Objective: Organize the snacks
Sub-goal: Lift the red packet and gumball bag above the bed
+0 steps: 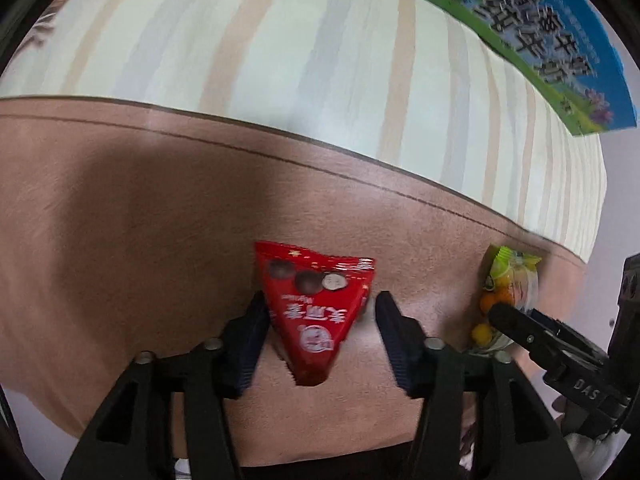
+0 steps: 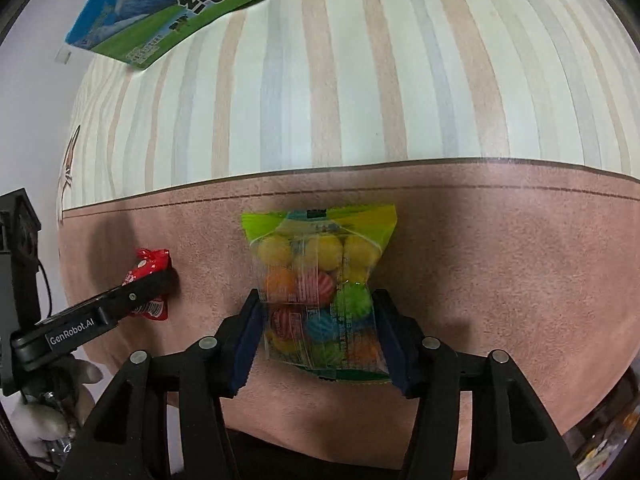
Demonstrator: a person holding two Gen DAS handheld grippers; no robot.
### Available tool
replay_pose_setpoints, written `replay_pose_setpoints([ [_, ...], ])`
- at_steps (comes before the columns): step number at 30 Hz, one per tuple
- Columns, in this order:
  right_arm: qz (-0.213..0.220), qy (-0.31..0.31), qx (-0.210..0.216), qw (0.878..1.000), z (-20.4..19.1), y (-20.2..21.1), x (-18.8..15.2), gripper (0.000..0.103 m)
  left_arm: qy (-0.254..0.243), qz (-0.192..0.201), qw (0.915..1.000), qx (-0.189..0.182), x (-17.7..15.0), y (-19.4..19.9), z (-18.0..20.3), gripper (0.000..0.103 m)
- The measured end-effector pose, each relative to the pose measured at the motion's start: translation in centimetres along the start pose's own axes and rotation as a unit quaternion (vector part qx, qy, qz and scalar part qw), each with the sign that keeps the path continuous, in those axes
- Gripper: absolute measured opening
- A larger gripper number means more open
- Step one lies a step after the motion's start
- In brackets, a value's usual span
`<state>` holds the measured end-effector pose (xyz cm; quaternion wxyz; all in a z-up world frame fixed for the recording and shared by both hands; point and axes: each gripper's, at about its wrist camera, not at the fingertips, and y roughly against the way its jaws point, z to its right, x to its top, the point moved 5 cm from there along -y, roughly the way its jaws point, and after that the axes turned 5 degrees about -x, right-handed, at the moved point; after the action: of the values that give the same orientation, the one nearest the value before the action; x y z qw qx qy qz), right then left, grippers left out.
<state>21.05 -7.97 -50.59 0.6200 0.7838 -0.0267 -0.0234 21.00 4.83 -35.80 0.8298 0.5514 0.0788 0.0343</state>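
A red triangular snack packet lies on the brown mat between the fingers of my left gripper. The left finger touches its edge; the right finger stands a little off it. A clear bag of coloured candy balls with a green top lies between the fingers of my right gripper, which press on both its sides. The candy bag shows at the right of the left wrist view, and the red packet at the left of the right wrist view, behind the other gripper's finger.
A brown mat covers the near part of the table. Beyond it is a striped cloth. A blue and green milk carton box stands at the far edge, also in the left wrist view.
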Motion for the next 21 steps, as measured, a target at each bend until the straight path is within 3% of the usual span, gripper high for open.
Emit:
replay_pose_setpoints([
  [5, -0.002, 0.006, -0.011, 1.000, -1.1, -0.8, 0.4, 0.077, -0.026, -0.013, 0.9994, 0.017, 0.7, -1.1, 0.2, 0.055],
  [11, 0.005, -0.009, -0.010, 1.000, -2.1, -1.2, 0.6, 0.078, -0.040, -0.019, 0.9984, 0.035, 1.4, -2.7, 1.6, 0.055],
  [17, -0.004, -0.018, -0.023, 1.000, 0.1, -0.4, -0.3, 0.078, -0.045, -0.010, 0.9967, 0.066, 2.0, -3.9, 3.1, 0.055],
  [21, 0.005, -0.023, -0.036, 0.999, -0.5, -0.8, -0.4, 0.077, -0.040, 0.000, 0.9961, 0.079, 1.3, -4.4, 4.2, 0.046],
])
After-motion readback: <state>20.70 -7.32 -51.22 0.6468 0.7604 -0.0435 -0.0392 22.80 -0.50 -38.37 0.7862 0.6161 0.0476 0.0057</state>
